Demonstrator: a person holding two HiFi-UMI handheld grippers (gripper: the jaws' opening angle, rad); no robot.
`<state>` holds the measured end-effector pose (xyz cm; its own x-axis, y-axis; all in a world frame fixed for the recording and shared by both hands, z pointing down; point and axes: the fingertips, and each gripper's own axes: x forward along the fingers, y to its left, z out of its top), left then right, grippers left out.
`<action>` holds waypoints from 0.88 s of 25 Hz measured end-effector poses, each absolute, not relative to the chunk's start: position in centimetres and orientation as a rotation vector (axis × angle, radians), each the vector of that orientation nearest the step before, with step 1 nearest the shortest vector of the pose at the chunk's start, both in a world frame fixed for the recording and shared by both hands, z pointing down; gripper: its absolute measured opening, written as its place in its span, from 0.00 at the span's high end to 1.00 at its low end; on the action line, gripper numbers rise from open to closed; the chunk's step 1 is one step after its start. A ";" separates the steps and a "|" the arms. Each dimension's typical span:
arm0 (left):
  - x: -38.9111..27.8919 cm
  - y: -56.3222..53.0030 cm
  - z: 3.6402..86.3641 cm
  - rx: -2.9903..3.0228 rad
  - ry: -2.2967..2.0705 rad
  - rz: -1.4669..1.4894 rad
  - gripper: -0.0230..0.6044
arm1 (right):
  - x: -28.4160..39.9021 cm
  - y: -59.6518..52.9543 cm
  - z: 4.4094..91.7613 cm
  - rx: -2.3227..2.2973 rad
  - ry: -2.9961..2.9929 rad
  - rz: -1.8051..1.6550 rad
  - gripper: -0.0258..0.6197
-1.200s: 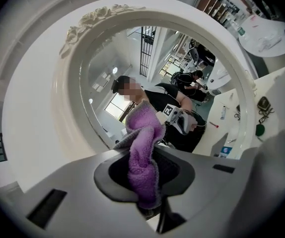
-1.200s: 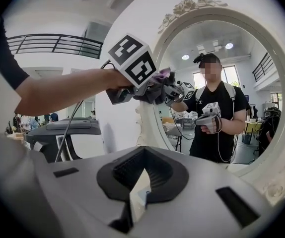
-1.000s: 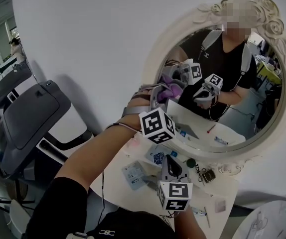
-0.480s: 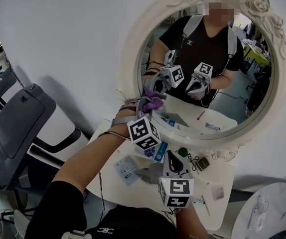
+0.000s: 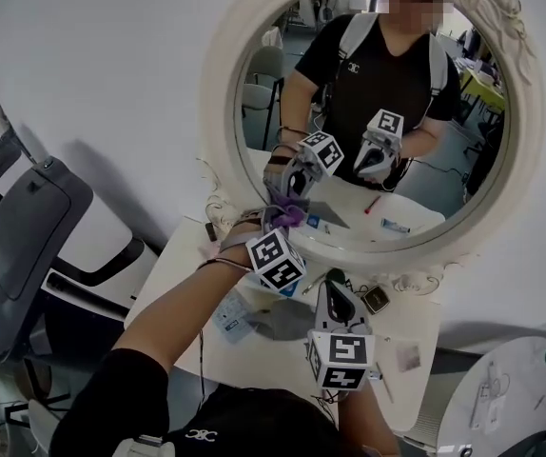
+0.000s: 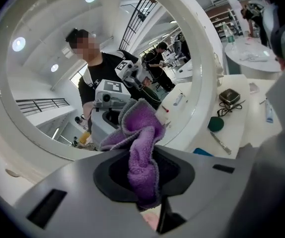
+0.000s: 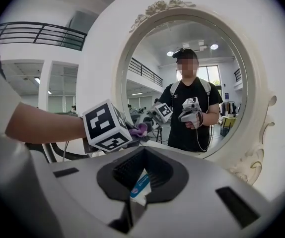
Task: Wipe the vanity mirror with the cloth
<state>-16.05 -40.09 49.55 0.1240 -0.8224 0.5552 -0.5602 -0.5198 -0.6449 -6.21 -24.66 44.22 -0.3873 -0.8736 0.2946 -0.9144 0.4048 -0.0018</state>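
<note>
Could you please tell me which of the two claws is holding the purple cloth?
The left claw, raised to the vanity mirror's lower rim, is clamped on the purple cloth; the right claw, lower over the table, has no cloth.

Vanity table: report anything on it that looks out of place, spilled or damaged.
Nothing spilled or broken shows. The table is just cluttered: packets, a small black device with a loose cord and a green round item lie scattered below the mirror.
</note>
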 end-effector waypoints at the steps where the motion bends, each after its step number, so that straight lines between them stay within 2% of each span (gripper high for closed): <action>1: -15.5 -39.9 50.2 -2.152 1.350 -1.362 0.85 | -5.8 -24.6 44.2 1.575 -2.412 0.236 0.95; 12: -12.0 -39.2 53.3 -2.030 1.351 -1.443 0.85 | 0.9 -24.7 45.6 1.681 -2.341 0.293 0.95; 22: -6.4 -38.0 55.4 -2.219 1.307 -1.406 0.86 | 4.7 -24.9 46.5 1.733 -2.328 0.349 0.95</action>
<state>-6.42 -38.01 55.43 0.1532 -0.7654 0.6251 -0.5680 -0.5858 -0.5781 4.70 -24.85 46.54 -0.2815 -0.9073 0.3123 -0.9590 0.2772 -0.0592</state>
